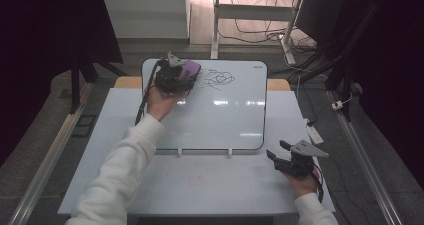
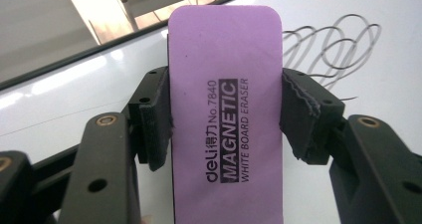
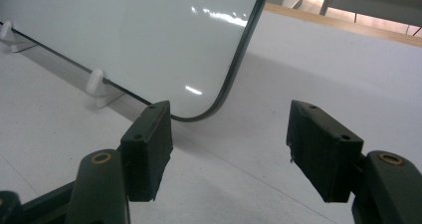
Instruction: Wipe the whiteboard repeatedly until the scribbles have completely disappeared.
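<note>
one purple eraser (image 2: pixel 225 114) clamped lengthwise in the left gripper (image 1: pixel 176 77), scribble (image 1: pixel 216 78) just to its right; right gripper (image 1: pixel 289 161) open, idle.

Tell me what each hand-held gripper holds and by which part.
Left hand-held gripper clamps the purple eraser by its long sides, mid-length. Right hand-held gripper is open, holding nothing.
</note>
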Available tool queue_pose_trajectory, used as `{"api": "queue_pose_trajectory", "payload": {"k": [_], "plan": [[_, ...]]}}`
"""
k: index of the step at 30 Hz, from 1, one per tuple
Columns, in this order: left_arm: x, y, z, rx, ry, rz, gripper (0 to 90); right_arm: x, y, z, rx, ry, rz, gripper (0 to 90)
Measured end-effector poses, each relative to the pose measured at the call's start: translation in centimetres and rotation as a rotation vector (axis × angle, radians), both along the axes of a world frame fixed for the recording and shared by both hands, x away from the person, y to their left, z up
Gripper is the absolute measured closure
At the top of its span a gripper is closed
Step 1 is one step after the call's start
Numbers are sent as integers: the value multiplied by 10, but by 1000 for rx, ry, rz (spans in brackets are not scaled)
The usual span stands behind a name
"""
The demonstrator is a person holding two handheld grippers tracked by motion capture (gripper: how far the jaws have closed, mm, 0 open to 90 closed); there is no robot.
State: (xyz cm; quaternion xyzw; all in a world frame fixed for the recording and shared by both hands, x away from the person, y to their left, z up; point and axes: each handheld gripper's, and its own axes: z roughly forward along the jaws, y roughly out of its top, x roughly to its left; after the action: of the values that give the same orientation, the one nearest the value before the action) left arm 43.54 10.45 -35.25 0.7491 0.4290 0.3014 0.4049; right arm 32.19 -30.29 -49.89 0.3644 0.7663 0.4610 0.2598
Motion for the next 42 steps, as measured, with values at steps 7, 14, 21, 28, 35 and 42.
{"api": "queue_pose_trajectory", "payload": {"k": [7, 14, 21, 28, 35, 42], "plan": [[-1, -19, -4, 20, -11, -30, 420, 0, 1, 0, -4, 0, -1, 346], [-2, -42, -9, 36, -20, -75, 420, 0, 1, 0, -5, -1, 0, 345], [-3, -62, -12, 40, -21, -107, 420, 0, 1, 0, -5, 0, 1, 345], [-1, -77, -13, 32, -17, -135, 420, 0, 1, -1, -5, 0, 2, 345], [1, -95, -13, 36, -14, -171, 419, 0, 1, 0, 0, 0, 0, 345], [3, -120, -14, 56, -16, -214, 419, -1, 0, 1, 1, -8, -3, 345]]}}
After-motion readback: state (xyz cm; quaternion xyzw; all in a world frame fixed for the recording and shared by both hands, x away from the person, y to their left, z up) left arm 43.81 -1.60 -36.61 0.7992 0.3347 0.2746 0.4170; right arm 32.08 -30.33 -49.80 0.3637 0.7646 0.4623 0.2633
